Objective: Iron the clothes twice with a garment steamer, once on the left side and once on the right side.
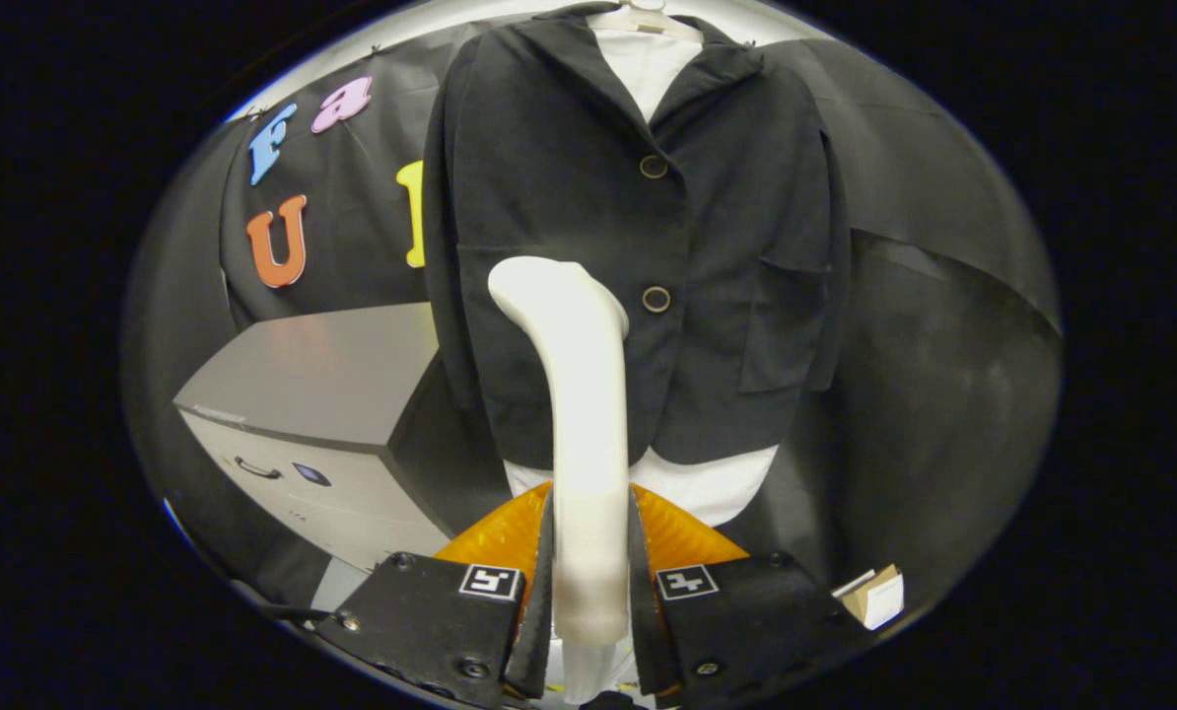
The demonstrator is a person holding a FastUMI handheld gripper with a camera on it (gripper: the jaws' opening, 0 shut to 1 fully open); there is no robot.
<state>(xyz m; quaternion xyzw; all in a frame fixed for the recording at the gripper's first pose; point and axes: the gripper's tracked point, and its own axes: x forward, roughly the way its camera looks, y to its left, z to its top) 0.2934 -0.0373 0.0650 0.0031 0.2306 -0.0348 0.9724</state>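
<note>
A black jacket (569, 197) with two round buttons hangs on a hanger over a white shirt (648, 64), straight ahead of me. My gripper (590, 552) is shut on the white handle of the garment steamer (579, 394), both fingers pressing its sides. The steamer rises from between the fingers, and its curved head (529, 281) lies against the jacket's left front panel, about level with the lower button (656, 299). The shirt's white hem (717, 488) shows below the jacket.
A grey cabinet (312, 394) with a drawer handle stands to the left of the jacket. Black cloth hangs behind and to the right. A small cardboard box (874, 595) lies low on the right, beside the right finger.
</note>
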